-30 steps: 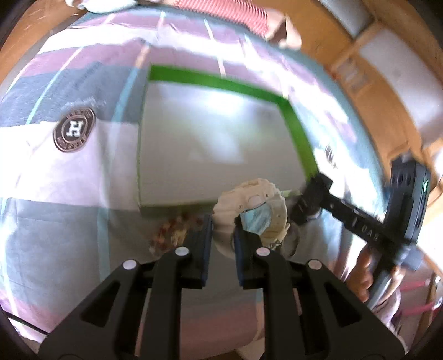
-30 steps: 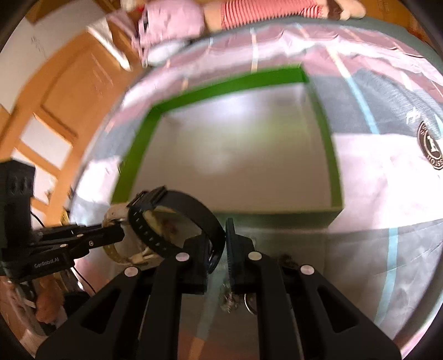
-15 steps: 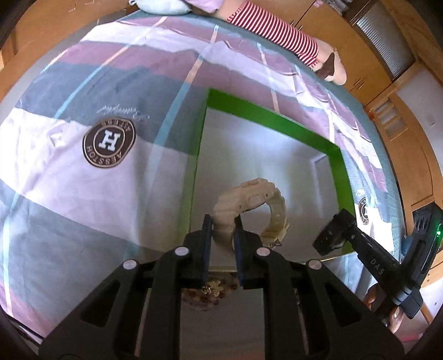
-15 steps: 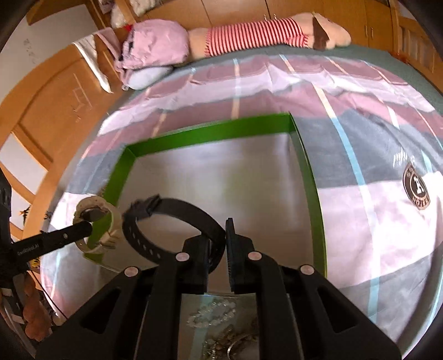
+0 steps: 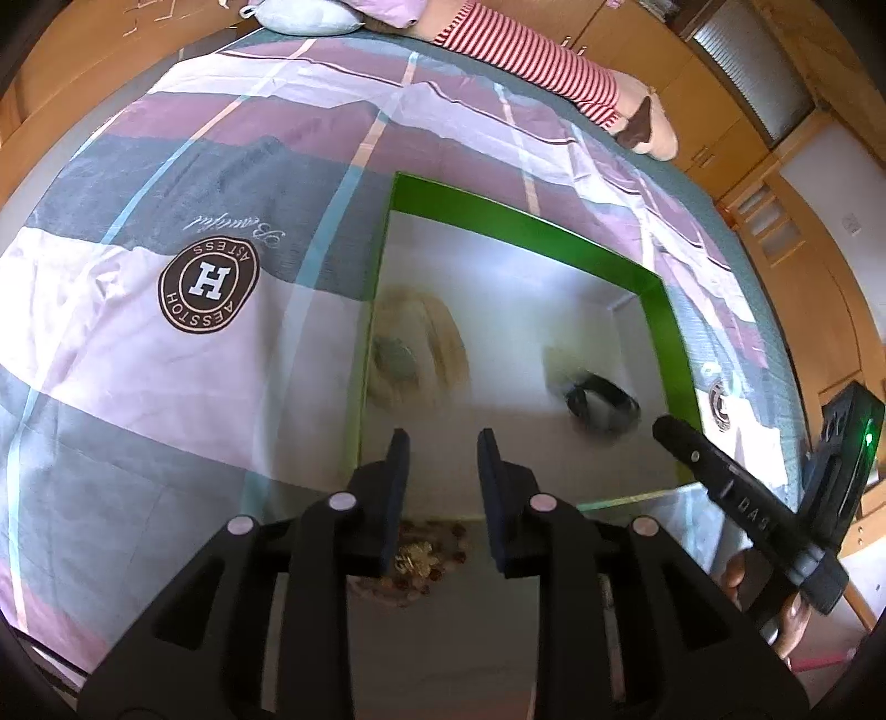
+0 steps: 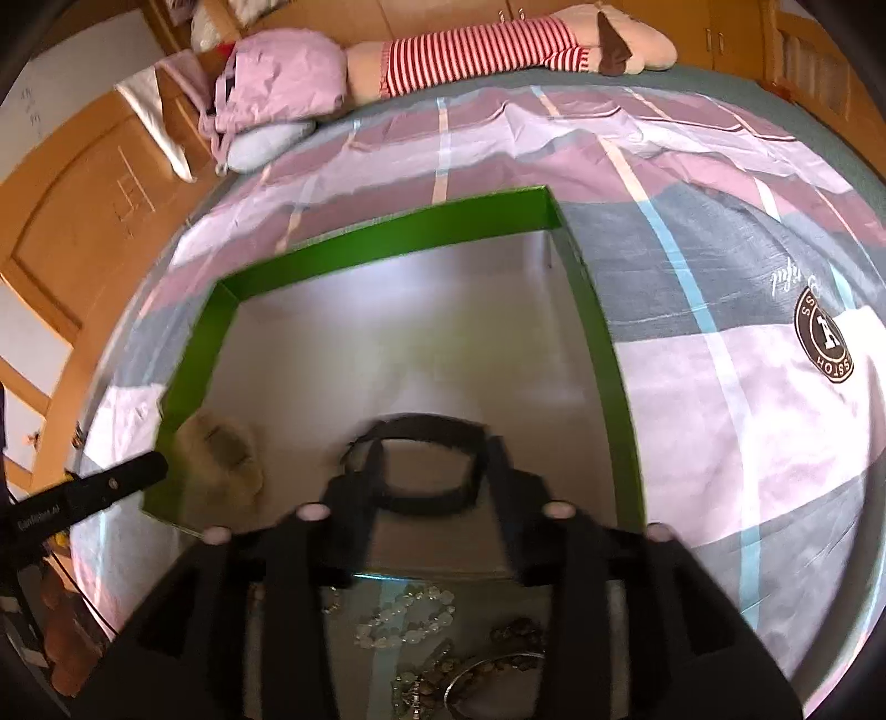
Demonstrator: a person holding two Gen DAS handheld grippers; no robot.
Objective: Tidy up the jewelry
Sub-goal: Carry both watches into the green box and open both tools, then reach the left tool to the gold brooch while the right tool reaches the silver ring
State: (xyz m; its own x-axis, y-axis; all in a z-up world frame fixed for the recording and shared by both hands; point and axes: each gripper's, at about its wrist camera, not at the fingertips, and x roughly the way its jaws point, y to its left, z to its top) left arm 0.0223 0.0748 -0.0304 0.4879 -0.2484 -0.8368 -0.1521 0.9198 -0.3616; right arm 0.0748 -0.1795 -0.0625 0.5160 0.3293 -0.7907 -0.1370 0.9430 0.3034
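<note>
A green-walled box [image 5: 531, 232] with a pale floor lies on the bed. In the left wrist view my left gripper [image 5: 443, 465] is open and empty above the box's near edge; a blurred cream watch [image 5: 415, 349] lies free below it at the box's left side. The black watch [image 5: 603, 401] lies in the box at the right, beside the right gripper's finger [image 5: 698, 454]. In the right wrist view my right gripper [image 6: 432, 476] is open, with the blurred black watch [image 6: 426, 471] between its fingers. The cream watch [image 6: 221, 459] sits by the box's left wall [image 6: 188, 365].
Loose bead bracelets and other jewelry [image 6: 410, 615] lie on the bedspread just before the box, also in the left wrist view [image 5: 421, 554]. A striped plush toy [image 6: 498, 50] and pillow [image 6: 271, 144] lie at the bed's far end. Wooden cabinets surround the bed.
Both grippers opened and let go: the cream watch dropped from the left gripper and the black watch from the right, both into the box. Both are motion-blurred.
</note>
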